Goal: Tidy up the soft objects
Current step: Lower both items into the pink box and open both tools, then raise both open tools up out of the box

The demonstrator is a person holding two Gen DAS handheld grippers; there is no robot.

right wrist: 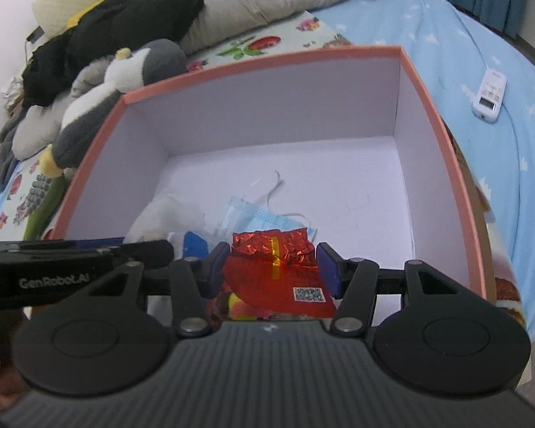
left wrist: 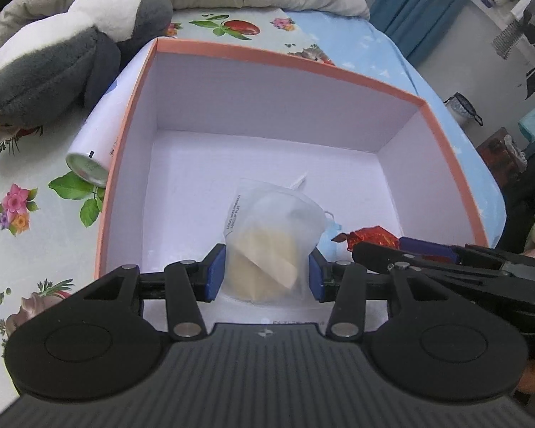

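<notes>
An orange-rimmed box [left wrist: 274, 57] with a white inside stands on the bed; it also shows in the right wrist view [right wrist: 442, 135]. My left gripper [left wrist: 264, 274] is shut on a clear pouch of cream makeup puffs [left wrist: 267, 246], held over the box's near side. My right gripper [right wrist: 273, 267] is shut on a red foil snack packet [right wrist: 278, 271], also over the box's near edge; the packet shows in the left wrist view [left wrist: 371, 237]. A blue face mask [right wrist: 264, 217] lies on the box floor beneath them.
A grey and white penguin plush [left wrist: 64, 50] lies left of the box. A white spray can [left wrist: 96, 142] lies against the box's left wall. A white remote [right wrist: 490, 94] lies on the blue sheet to the right. Blankets and dark clothes are piled behind.
</notes>
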